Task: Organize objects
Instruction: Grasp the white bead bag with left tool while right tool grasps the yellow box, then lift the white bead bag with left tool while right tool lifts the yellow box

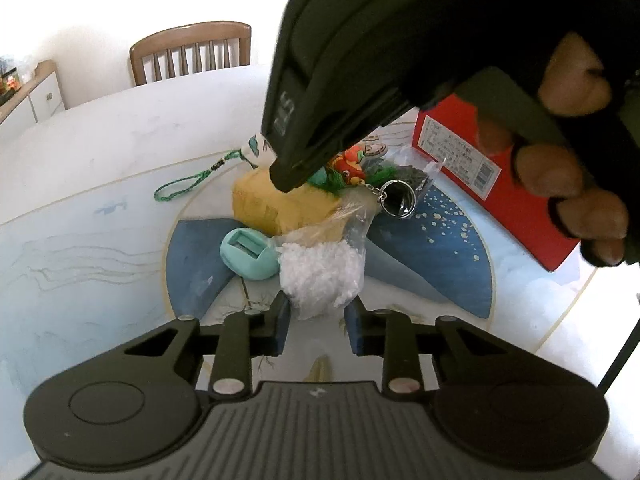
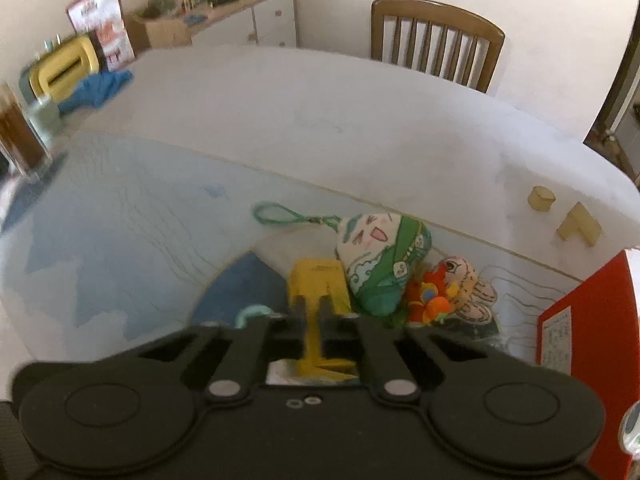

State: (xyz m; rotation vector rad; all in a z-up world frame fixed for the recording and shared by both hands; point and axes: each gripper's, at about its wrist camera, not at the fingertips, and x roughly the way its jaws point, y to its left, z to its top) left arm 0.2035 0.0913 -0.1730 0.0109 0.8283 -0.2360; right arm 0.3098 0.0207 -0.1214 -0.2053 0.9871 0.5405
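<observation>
A pile of small objects lies on the round table. In the left wrist view, a clear bag of white granules [image 1: 318, 276] lies just ahead of my open left gripper [image 1: 316, 330]. Beside it are a teal egg-shaped holder [image 1: 248, 254], a yellow box [image 1: 280, 210], plush charms [image 1: 350, 166] and a black keyring [image 1: 396, 198]. My right gripper [image 1: 290, 178] comes down from above onto the yellow box. In the right wrist view, the right gripper [image 2: 314, 320] is shut on a flap of the yellow box [image 2: 318, 280]. A green-and-white plush charm [image 2: 380, 256] lies beyond it.
A red box [image 1: 516, 184] stands at the right of the pile and shows in the right wrist view [image 2: 592, 312] too. A wooden chair [image 2: 436, 40] stands behind the table. Two tan blocks [image 2: 580, 226] lie far right. A glass and blue cloth [image 2: 96, 88] sit at far left.
</observation>
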